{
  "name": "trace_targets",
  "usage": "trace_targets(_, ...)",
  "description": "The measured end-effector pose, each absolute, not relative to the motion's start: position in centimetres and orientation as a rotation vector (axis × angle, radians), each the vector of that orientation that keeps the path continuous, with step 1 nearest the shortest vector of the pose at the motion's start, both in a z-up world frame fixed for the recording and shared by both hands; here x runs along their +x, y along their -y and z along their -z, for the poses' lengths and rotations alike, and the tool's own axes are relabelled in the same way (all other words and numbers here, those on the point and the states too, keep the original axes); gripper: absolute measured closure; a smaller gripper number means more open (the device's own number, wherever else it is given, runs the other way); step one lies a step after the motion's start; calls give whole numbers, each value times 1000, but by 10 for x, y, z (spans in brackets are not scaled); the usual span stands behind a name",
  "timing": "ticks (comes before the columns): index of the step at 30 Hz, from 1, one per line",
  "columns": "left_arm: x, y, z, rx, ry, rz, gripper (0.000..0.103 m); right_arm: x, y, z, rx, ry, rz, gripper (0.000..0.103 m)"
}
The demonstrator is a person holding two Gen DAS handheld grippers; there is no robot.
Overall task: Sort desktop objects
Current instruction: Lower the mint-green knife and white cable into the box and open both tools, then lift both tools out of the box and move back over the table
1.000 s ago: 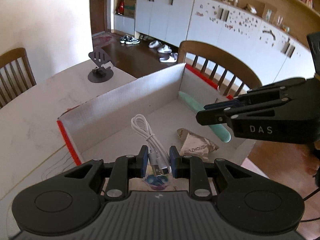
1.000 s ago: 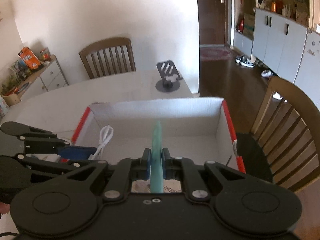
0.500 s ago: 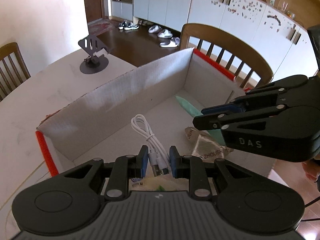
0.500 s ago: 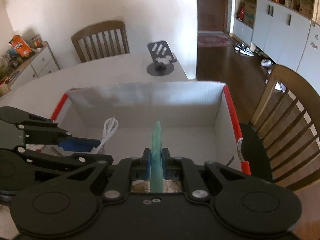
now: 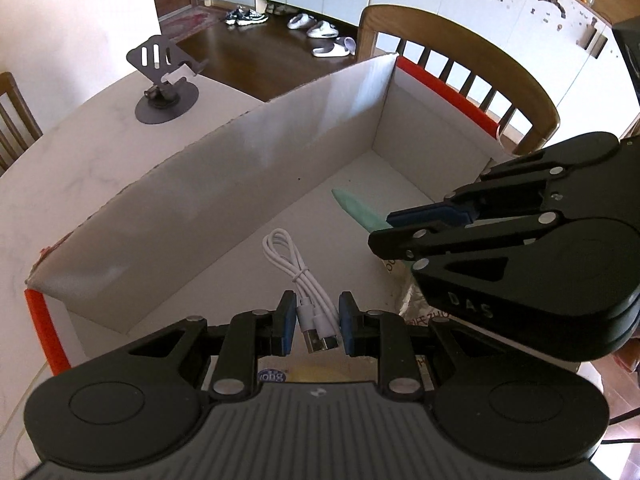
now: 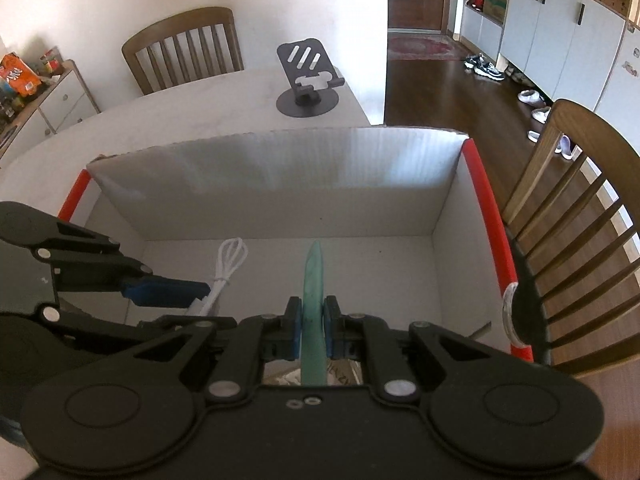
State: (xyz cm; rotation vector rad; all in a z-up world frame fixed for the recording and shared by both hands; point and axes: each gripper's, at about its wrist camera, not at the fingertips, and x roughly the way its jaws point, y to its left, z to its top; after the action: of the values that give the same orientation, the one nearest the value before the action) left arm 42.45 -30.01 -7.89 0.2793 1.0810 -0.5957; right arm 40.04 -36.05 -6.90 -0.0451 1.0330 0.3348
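A white cardboard box (image 5: 224,184) with red edges stands on the table; it also shows in the right wrist view (image 6: 280,168). My left gripper (image 5: 318,326) is over the box with its jaws slightly parted around a coiled white USB cable (image 5: 298,268), apart from the pads. The cable also shows in the right wrist view (image 6: 226,266). My right gripper (image 6: 313,328) is shut on a flat pale-green stick (image 6: 314,280), which points into the box; its tip shows in the left wrist view (image 5: 354,206). A silver snack wrapper (image 5: 416,304) lies under the right gripper (image 5: 384,232).
A dark phone stand (image 5: 164,88) sits on the white table beyond the box, also in the right wrist view (image 6: 308,80). Wooden chairs (image 6: 580,232) stand at the right edge and behind the table (image 6: 184,48). A yellow packet (image 5: 304,374) lies under my left gripper.
Both grippers have moved down and forward over the box. My left gripper's jaws have opened wider, so the cable now lies loose between them. The right gripper still holds the green stick.
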Motion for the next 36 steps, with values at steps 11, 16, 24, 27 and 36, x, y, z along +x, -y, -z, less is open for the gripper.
trace_targets(11,428,307,94,312,-1144,606,81,411,359,82,-48,-1096,-312,94)
trace_targets(16,426,307,98,304,-1170,602,81,413,359,84,-53,-1111,-313,90)
trace_targets(24,420,299,88,255,-1148,607,78,412,361,83,-58,-1127,-293,75)
trace_targets(27,417,294,79,238,-1121,595,68,409,363,78,-54,-1116,-292,73)
trace_targets(36,392,271,37,164,-1007,588,54,390,369,49,-57,-1058,-324,64)
